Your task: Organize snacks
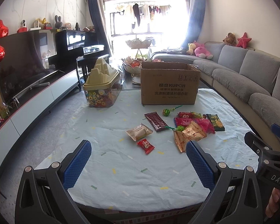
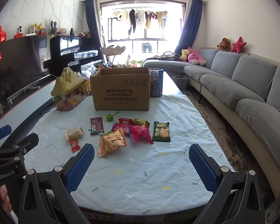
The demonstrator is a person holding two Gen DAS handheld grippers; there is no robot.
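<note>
Snacks (image 2: 121, 132) untouched; both tongs apparently wide, empty

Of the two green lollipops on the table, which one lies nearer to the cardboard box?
The lollipop lying alone just in front of the cardboard box. The other lollipop lies farther from the box, against the orange snack bag.

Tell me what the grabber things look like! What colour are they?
Both match. The left gripper has black plastic arms with silver round bolts and two blue fingers covered in a bumpy grid. The right gripper looks the same. White letters mark the black handles: "DAS" on one side, "GenRobot.AI" on another. No sleeves show.
</note>
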